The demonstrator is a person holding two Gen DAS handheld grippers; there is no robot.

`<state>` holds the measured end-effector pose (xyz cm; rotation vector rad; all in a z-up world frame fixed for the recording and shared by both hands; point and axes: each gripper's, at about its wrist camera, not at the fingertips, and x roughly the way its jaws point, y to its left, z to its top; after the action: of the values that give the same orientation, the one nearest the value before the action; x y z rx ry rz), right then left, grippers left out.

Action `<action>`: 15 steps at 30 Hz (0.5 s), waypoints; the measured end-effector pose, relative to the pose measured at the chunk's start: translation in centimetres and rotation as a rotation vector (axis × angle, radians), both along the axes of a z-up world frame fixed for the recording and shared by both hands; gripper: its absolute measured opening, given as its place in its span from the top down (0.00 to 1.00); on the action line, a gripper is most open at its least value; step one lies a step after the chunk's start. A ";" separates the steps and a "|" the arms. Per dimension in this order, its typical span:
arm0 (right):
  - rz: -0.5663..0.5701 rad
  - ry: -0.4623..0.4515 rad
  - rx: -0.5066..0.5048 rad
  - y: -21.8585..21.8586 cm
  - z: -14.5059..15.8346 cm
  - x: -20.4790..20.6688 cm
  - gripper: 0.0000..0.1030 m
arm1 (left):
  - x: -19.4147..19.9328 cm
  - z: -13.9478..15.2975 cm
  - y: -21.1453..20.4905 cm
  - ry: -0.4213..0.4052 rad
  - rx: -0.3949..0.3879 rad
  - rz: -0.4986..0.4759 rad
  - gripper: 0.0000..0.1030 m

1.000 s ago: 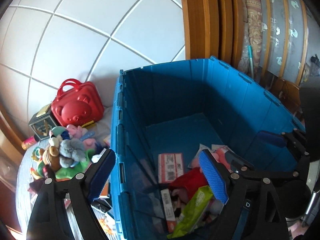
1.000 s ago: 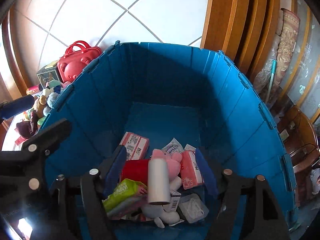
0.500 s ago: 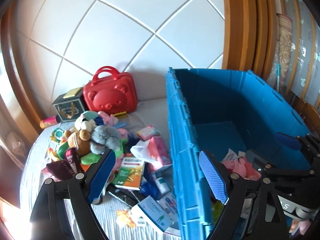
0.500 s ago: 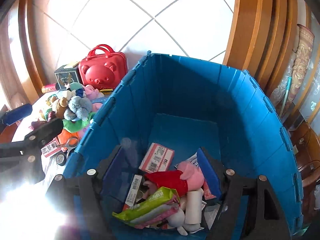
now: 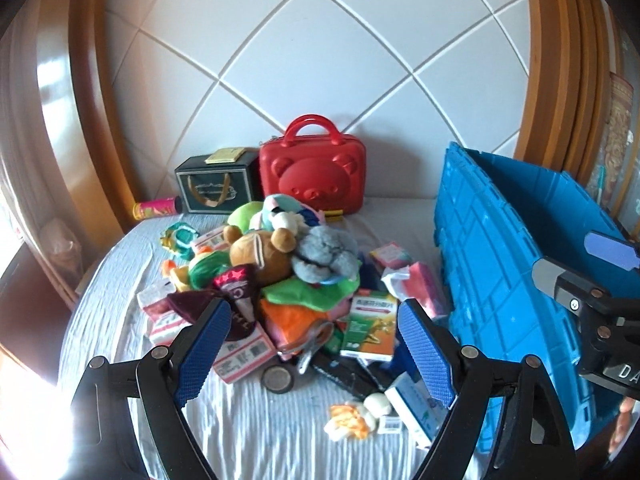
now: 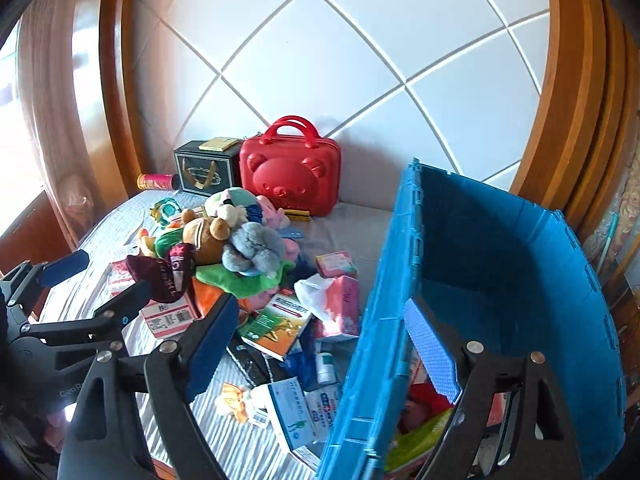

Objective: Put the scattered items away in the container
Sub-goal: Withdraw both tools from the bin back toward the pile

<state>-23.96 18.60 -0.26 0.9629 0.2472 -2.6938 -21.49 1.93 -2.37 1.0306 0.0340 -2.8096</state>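
Two claws, both empty, have swung away from the blue crate (image 6: pixel 500 280) and now face the heap still on the bed (image 5: pixel 120 280); a second ago both were looking down into the crate. Crate: stands at the right edge of the bed, already holding a few things at its near end, among them something red and a green packet (image 6: pixel 420 436). Red bear-face case (image 5: pixel 312 176) and dark gift box (image 5: pixel 216 190): upright against the quilted headboard, behind the heap, well apart from the crate. Soft-toy heap: a brown bear (image 5: pixel 260 256), a grey plush (image 5: pixel 326 254) and green fabric piled together mid-bed. Boxes and packets: an orange-and-green carton (image 5: pixel 370 328) and a pink tissue pack (image 5: pixel 424 288) lie between the heap and the crate wall; a white-and-blue carton (image 6: pixel 292 416) sits just beside the crate's near corner. Left claw (image 5: pixel 312 356): released, nothing between its blue pads, pointing down at the heap's near edge. Right claw (image 6: pixel 320 344): jaws opening, nothing gripped, straddling the crate wall with one pad over the bed and the other inside. Small pieces: a dark round lid (image 5: pixel 278 379) and an orange-and-white scrap (image 5: pixel 352 420) nearest the viewer. Judgement: a drop-off looks finished and the next pick is starting; most of the clutter remains outside.
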 end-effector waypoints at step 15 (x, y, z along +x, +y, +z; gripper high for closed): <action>-0.031 -0.174 -0.035 -10.0 -9.4 0.7 0.05 | 2.4 -6.7 -14.1 -0.104 0.009 0.036 0.16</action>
<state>-23.26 8.62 -9.70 1.1911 0.1508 -2.6124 -19.05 -12.14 -9.10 1.1639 0.0539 -2.7220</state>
